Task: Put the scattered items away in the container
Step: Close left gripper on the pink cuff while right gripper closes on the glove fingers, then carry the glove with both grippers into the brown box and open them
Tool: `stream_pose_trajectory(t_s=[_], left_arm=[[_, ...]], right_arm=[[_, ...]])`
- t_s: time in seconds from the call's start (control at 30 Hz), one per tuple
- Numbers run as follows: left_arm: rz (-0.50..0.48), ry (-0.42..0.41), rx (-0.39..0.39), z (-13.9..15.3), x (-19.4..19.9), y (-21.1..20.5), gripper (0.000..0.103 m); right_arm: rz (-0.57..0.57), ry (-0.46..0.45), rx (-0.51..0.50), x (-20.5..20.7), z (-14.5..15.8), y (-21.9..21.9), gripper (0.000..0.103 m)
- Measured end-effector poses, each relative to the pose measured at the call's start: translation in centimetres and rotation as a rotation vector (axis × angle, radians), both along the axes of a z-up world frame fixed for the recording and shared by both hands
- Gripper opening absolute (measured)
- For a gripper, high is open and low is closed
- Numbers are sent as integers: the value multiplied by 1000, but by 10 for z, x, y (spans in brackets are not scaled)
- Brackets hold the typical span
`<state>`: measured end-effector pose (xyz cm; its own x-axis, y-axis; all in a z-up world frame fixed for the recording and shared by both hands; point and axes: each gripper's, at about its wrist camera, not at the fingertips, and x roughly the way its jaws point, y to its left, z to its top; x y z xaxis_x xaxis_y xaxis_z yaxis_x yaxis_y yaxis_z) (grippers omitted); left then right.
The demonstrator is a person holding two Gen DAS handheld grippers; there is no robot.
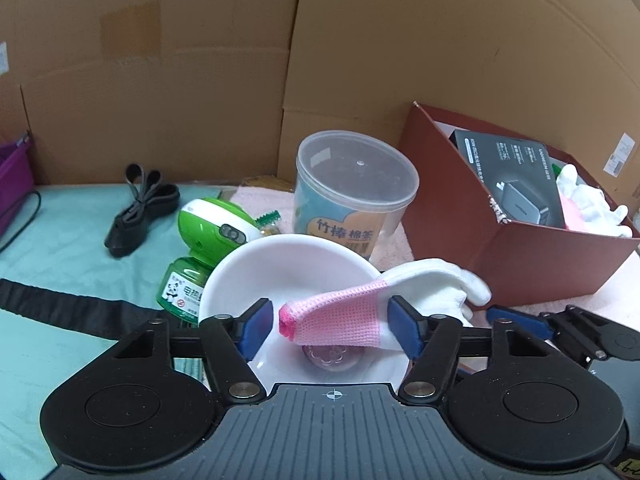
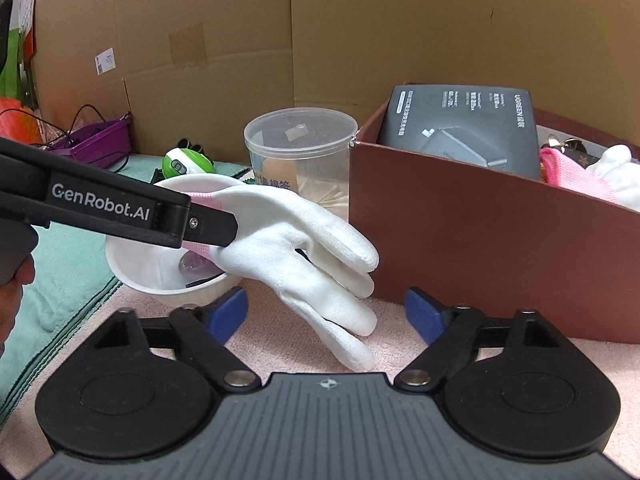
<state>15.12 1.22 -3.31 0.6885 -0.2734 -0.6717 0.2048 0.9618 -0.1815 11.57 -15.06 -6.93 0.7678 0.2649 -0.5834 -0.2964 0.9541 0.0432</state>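
Observation:
A white work glove with a pink cuff [image 1: 360,312] [image 2: 304,248] lies draped over the rim of a white bowl [image 1: 280,264] [image 2: 160,272]. My left gripper [image 1: 334,326] is open with its blue pads on either side of the cuff, apart from it; it also shows in the right wrist view [image 2: 216,228]. My right gripper [image 2: 326,312] is open and empty, with the glove's fingers hanging between its pads. The brown box [image 1: 520,256] [image 2: 480,248] to the right holds a grey product box [image 1: 512,176] [image 2: 460,124] and another glove [image 1: 592,204] [image 2: 580,178].
A clear plastic tub of cotton swabs [image 1: 352,196] [image 2: 300,160] stands behind the bowl. A green mosquito-repellent bottle [image 1: 200,256] [image 2: 186,162] and a black strap [image 1: 138,208] lie to the left. A purple basket [image 2: 96,144] stands at far left. Cardboard walls rise behind.

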Motion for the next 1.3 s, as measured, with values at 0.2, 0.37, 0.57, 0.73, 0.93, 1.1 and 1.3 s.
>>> stream_pose_trajectory(t_s=[0.2,0.37,0.57,0.73,0.93,1.1,1.3], left_arm=[[7,9,-9,0,3,1,31],[24,20,-44,5,2,5,18],[5,-2,-40,17,-14,-1,11],[-14,-30,-47,31,-33,-6,10],[-60,-74,-57,52,-54,-24,10],[-119,-101,-61,67,-63,-52,9],[-192,-155,-69,89,-64,-95,9]], right_arm=[[20,20,3,6,-4,3,59],[39,23,19,6,-4,3,21],[57,1,35,-5,4,4,14],[58,-35,53,-23,17,-1,14],[51,-95,72,-46,38,-19,14],[4,-153,90,-57,52,-43,14],[-67,-218,83,-71,69,-80,14]])
